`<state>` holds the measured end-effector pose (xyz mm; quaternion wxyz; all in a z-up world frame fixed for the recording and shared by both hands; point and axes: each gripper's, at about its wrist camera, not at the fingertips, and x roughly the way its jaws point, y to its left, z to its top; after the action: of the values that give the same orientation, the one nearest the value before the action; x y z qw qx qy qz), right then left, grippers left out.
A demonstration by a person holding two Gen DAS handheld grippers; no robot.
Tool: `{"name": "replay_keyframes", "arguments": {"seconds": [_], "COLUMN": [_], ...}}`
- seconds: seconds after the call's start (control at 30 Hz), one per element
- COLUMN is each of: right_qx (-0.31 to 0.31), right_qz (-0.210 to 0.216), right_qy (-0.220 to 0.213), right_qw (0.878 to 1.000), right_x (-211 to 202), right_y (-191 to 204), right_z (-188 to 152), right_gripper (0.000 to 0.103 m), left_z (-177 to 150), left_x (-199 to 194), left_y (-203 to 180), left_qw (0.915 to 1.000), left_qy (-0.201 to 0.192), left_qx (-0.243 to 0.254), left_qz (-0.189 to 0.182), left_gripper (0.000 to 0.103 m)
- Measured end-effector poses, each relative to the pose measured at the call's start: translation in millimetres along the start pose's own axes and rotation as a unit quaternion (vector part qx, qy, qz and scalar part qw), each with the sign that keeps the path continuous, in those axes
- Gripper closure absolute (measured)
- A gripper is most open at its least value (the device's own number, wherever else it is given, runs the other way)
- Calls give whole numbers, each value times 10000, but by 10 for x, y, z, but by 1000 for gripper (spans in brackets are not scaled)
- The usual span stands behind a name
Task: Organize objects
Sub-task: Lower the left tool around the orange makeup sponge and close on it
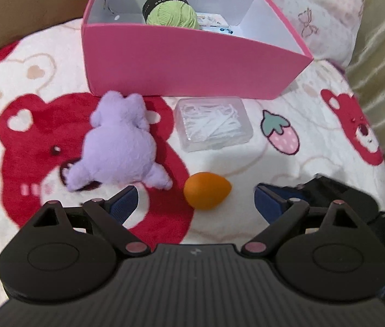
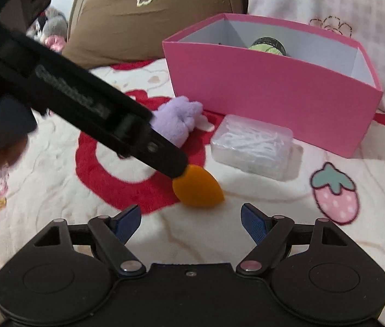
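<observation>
An orange egg-shaped sponge (image 1: pixel 206 192) lies on the bear-print blanket (image 1: pixel 42 68). My left gripper (image 1: pixel 196 199) is open, with the sponge between its blue pads (image 1: pixel 125 201) and touching neither. In the right wrist view my right gripper (image 2: pixel 191 216) is open just short of the sponge (image 2: pixel 199 189). One black finger (image 2: pixel 138 136) of the left gripper overlaps the sponge's left end there. A purple plush (image 1: pixel 119 147) and a clear plastic case of white picks (image 1: pixel 214 124) lie before the pink box (image 1: pixel 192 65). Inside the box is a green yarn ball (image 1: pixel 172 13).
A brown cardboard box (image 1: pixel 15 8) stands at the back left. A brown cushion (image 2: pixel 138 27) and a floral pillow (image 1: pixel 315 13) lie behind the pink box. Small plush toys (image 2: pixel 51 30) sit far left. Yellow-green fabric (image 1: pixel 383 54) hangs along the right edge.
</observation>
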<state>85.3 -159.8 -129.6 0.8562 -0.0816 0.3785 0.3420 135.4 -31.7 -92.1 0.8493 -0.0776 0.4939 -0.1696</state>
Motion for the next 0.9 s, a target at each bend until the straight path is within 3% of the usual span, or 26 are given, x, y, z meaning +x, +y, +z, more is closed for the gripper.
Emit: {"name": "replay_keyframes", "arguments": {"seconds": [0.17, 0.3, 0.4, 0.63, 0.77, 0.9], "right_qx": [28, 446, 342, 617, 192, 152], "right_qz": [-80, -45, 79, 41, -53, -163], "right_qy": [-19, 5, 285, 109, 76, -38], "right_qw": [10000, 9990, 9990, 9980, 9998, 9997], "right_x": [176, 243, 317, 345, 311, 324], "right_y": [33, -54, -120, -235, -115, -145], "right_z": [-18, 12, 72, 32, 37, 77], "right_gripper": [20, 20, 20, 23, 32, 42], "left_z": [-90, -153, -171, -263, -252, -258], "left_x": [113, 165, 227, 279, 295, 303], "left_y": [-51, -89, -75, -27, 17, 22], "left_qw": [9991, 9974, 9976, 9947, 9943, 9958], "left_qy": [-302, -525, -566, -862, -871, -757], "left_qx": [257, 449, 276, -115, -321, -276], "left_qz": [-122, -180, -281, -540, -519, -439], "left_gripper": [15, 23, 37, 54, 58, 60]}}
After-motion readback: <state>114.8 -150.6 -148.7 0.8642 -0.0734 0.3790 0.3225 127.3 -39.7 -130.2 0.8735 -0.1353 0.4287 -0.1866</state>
